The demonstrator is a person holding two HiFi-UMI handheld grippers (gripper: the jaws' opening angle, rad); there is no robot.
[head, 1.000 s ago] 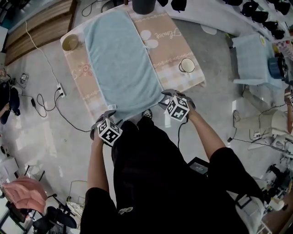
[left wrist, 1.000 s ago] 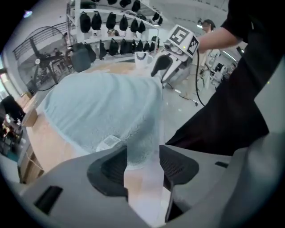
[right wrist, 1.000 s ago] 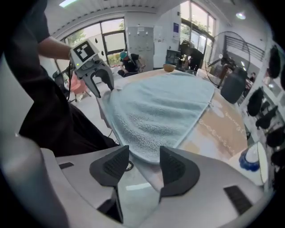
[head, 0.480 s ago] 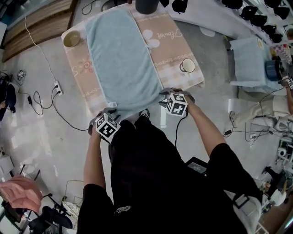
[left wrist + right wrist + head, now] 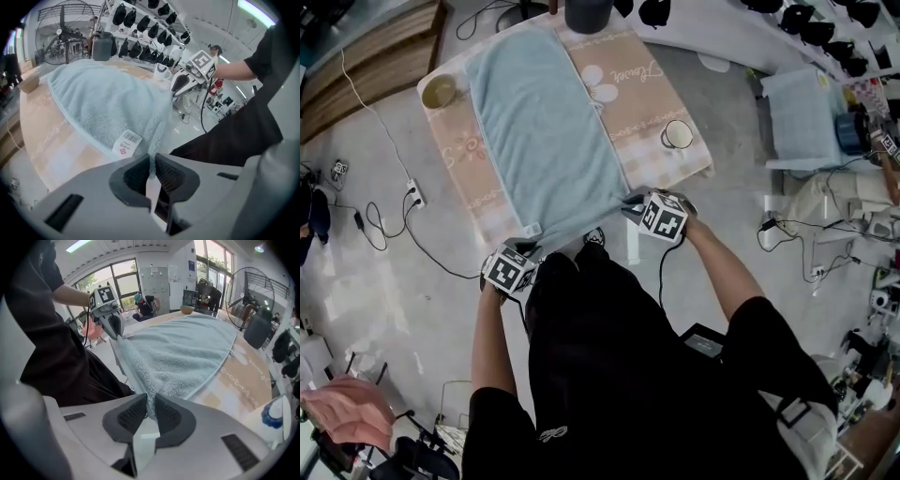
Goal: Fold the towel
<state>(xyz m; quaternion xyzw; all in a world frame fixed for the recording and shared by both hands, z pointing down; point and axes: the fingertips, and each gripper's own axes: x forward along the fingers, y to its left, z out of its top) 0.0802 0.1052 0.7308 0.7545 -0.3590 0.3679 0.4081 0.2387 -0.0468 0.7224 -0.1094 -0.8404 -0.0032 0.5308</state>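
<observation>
Grip: left gripper (image 5: 528,240) fingers (image 5: 136,176) just closing, now clamped on near-left corner of towel (image 5: 544,131); right gripper (image 5: 634,200) fingers (image 5: 171,416) same on near-right corner. Rest of towel flat on surface (image 5: 649,101), long axis running straight away from both fingers; far edge well ahead. Neither hand nearer.

We see a pale blue terry towel (image 5: 546,131) spread flat along the worktop (image 5: 661,103). A white label (image 5: 126,143) sits by its near left corner.
</observation>
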